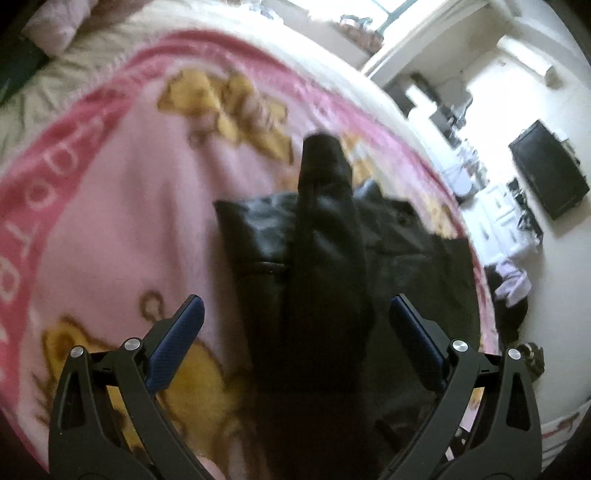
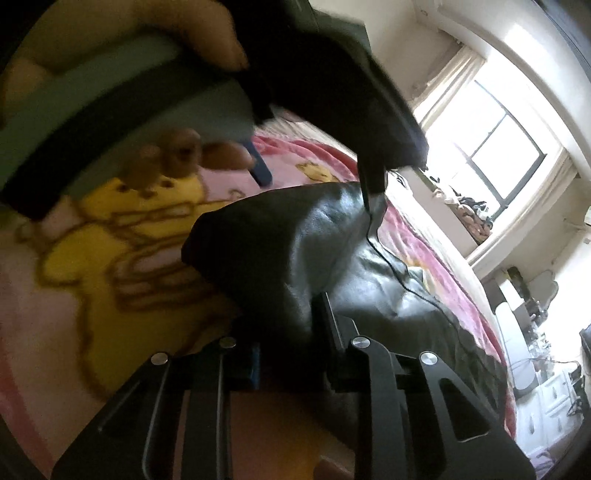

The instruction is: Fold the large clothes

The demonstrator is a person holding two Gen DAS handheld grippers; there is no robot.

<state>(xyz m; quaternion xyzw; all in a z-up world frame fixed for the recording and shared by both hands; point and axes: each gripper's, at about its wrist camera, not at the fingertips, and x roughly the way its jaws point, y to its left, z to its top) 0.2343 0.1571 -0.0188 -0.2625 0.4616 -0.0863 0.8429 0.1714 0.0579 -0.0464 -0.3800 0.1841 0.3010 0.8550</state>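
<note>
A black leather jacket [image 1: 303,251] lies on a pink blanket [image 1: 122,221] with yellow cartoon figures. In the left wrist view one sleeve runs up the middle, away from the camera. My left gripper [image 1: 297,314] hovers over that sleeve with its blue pads wide apart and touching nothing. In the right wrist view my right gripper [image 2: 291,343] is shut on a raised fold of the jacket [image 2: 280,251], and the leather bunches up between its fingers. Above it a hand [image 2: 207,33] holds the left gripper, whose blue fingertip [image 2: 263,173] shows over the blanket [image 2: 74,295].
The blanket covers a bed with a pillow [image 1: 55,29] at its far left corner. Past the bed's right edge are a window [image 2: 506,147] with a cluttered sill, a dark screen [image 1: 550,170], white drawers [image 1: 502,210] and clothes on the floor [image 1: 513,288].
</note>
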